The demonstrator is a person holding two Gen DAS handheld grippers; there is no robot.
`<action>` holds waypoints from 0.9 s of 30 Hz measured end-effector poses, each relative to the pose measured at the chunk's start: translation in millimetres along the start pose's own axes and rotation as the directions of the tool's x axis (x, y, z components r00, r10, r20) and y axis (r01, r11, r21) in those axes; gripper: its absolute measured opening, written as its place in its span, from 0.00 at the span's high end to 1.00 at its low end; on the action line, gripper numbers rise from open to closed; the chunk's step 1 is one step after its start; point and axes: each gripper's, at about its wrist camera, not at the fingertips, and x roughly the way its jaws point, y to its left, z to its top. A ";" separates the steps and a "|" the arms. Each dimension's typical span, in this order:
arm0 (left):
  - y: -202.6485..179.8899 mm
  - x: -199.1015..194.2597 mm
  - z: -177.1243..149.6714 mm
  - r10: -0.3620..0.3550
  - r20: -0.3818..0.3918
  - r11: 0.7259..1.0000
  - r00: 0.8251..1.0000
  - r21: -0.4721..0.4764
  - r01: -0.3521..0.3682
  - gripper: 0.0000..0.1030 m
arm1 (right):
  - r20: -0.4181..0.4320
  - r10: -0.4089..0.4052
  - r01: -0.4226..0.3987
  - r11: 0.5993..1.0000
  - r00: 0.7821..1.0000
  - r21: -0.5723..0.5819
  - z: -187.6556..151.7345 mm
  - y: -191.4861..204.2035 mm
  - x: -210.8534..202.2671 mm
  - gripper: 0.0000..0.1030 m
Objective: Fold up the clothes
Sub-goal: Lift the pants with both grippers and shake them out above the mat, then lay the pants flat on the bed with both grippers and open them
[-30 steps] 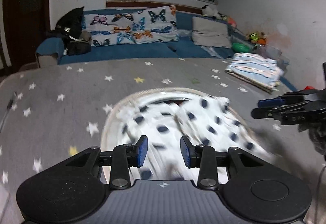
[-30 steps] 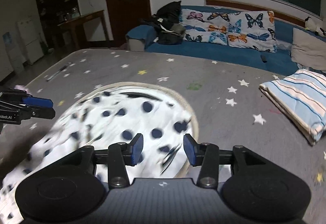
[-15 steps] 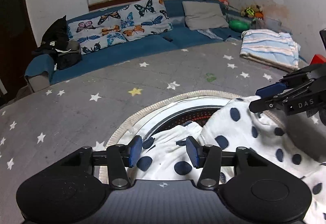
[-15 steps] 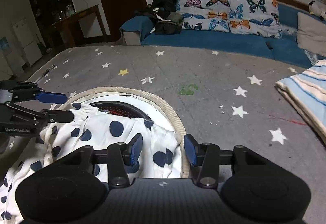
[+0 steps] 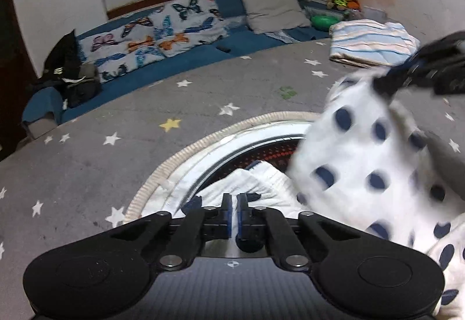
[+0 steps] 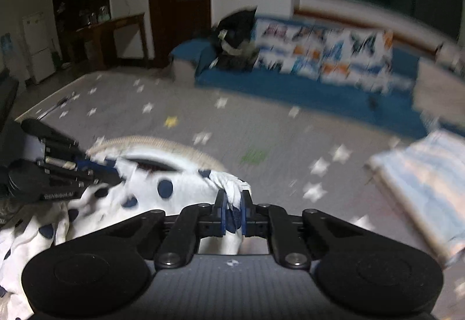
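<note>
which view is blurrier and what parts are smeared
Right wrist view: blurrier, with sofa and star mat streaked, while the right gripper stays sharp. Left wrist view: background sharp, only the polka-dot garment and the right gripper's tip smeared; fisheye bends the room edges in both.

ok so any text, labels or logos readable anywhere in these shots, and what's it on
"GenRobot.AI": white print on the side of the left gripper, smeared by motion, so this reading is tentative.
Any print on the right gripper: lost in blur, unreadable.
White marks on the black clothes on the sofa: too small to read.
Nothing else legible.
</note>
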 end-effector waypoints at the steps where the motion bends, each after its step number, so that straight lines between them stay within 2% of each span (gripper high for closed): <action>1: 2.8 -1.7 2.1 0.016 0.010 1.000 1.000 -0.018 -0.016 0.99 | 0.029 -0.027 0.028 0.999 0.999 -0.017 3.8 -0.5 -9.2 0.92; 3: 9.8 -5.9 6.2 0.052 0.033 0.997 0.998 -0.062 -0.050 1.00 | 0.087 -0.085 0.088 0.996 0.993 -0.032 8.6 -4.5 -28.0 0.92; 6: 29.2 -13.7 10.7 0.111 0.061 0.979 0.992 -0.181 -0.098 1.00 | 0.150 -0.201 0.215 0.973 0.968 -0.083 5.4 -8.6 -52.0 0.92; 8: 45.0 -17.0 11.8 0.135 0.063 0.955 0.989 -0.276 -0.113 0.99 | 0.121 -0.226 0.245 0.955 0.967 -0.170 -5.6 -5.9 -57.4 0.87; 10: 59.7 -16.6 10.7 0.139 0.047 0.930 0.989 -0.349 -0.114 0.99 | 0.040 -0.217 0.221 0.951 0.975 -0.217 -17.6 -4.3 -57.5 0.77; 12: 67.0 -15.0 8.5 0.147 0.029 0.922 0.989 -0.365 -0.127 0.99 | -0.036 -0.209 0.196 0.954 0.977 -0.228 -29.3 -3.5 -55.0 0.73; 15: 75.4 -13.7 5.9 0.154 0.006 0.914 0.988 -0.380 -0.140 0.98 | -0.078 -0.172 0.154 0.969 0.982 -0.194 -34.0 -8.6 -52.9 0.73; 18: 71.9 -17.5 7.5 0.154 0.018 0.922 0.988 -0.362 -0.137 0.97 | -0.080 -0.132 0.126 0.989 0.988 -0.078 -24.9 -26.6 -46.5 0.72; 20: 69.3 -19.7 7.8 0.139 0.027 0.928 0.990 -0.353 -0.121 0.96 | -0.097 -0.113 0.112 0.994 0.989 -0.019 -22.8 -42.1 -35.9 0.66; 23: 58.9 -14.0 10.8 0.094 0.022 0.946 0.995 -0.313 -0.083 0.96 | -0.137 -0.094 0.103 0.993 0.986 0.060 -26.1 -62.7 -12.2 0.62; 27: 43.6 -4.7 15.3 0.032 0.006 0.966 0.999 -0.255 -0.029 0.96 | -0.194 -0.058 0.085 0.987 0.979 0.134 -37.6 -80.9 15.4 0.62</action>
